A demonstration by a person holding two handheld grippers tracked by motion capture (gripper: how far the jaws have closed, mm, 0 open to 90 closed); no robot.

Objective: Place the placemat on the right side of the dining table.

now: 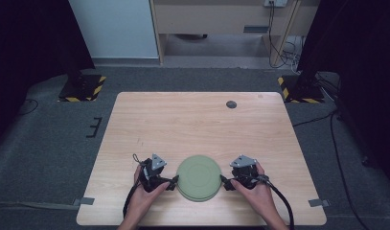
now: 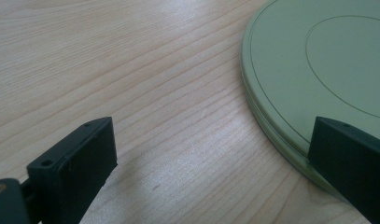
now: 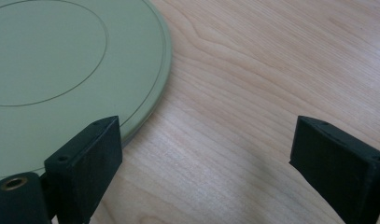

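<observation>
The green plate (image 1: 198, 178) lies flat near the table's (image 1: 192, 120) front edge, flanked by the left gripper (image 1: 175, 180) and right gripper (image 1: 223, 181), both wide open and holding nothing, seemingly poised to grip its opposite rims.

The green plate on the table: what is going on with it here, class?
A person holds a gripper in each hand on either side of a green plate that lies upside down near the front of a wooden table. The left gripper is at the plate's left rim, the right gripper at its right rim. Both stand open, each with one jaw over the rim and the other over bare wood. Neither has closed on the plate, which rests flat on the table.
</observation>
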